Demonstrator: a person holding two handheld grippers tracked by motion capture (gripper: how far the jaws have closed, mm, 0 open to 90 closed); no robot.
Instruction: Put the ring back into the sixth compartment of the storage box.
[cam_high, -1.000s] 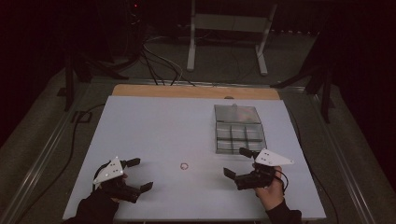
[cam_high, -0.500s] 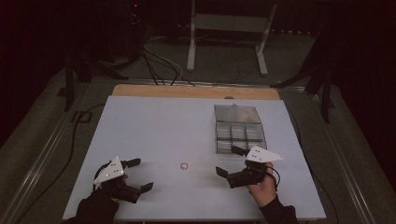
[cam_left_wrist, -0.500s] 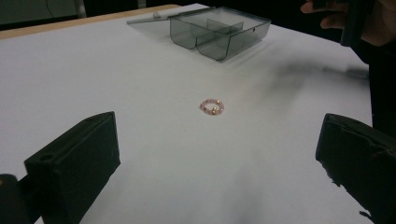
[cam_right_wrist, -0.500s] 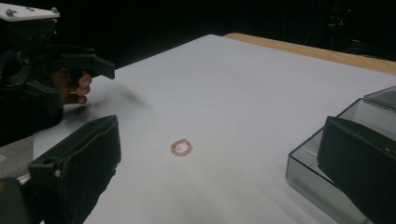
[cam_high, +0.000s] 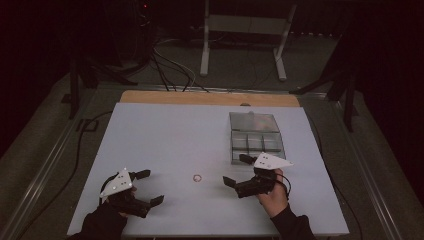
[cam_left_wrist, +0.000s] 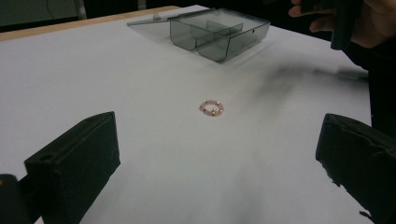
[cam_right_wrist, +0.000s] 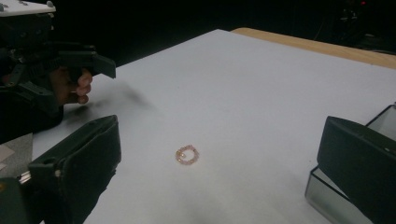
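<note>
Plainly, the work centres on the ring (cam_high: 197, 177), a small loop of pinkish beads with a gold-coloured one or two among them, lying flat on the bare white tabletop (cam_high: 165, 135) between the two hands; nothing touches it. It sits well apart from the box (cam_high: 255, 136), a smoky clear case with small compartments and its lid laid open behind, which stands on the far right part of the tabletop; judging by that, the ring is probably meant for one of the compartments. The right tool (cam_high: 236, 170) is nearer the ring, jaws spread wide and turned toward it, so the ring sits between the jaws in the right gripper view (cam_right_wrist: 187, 154); this looks like a line-up for a pinch, not yet begun. The left tool (cam_high: 150, 187) rests low at the near left edge, jaws likewise wide apart and holding nothing, aimed at the ring (cam_left_wrist: 211, 108) but farther off; it seems to be waiting rather than reaching. Thin and flat as the ring is, it may slide when pinched.
</note>
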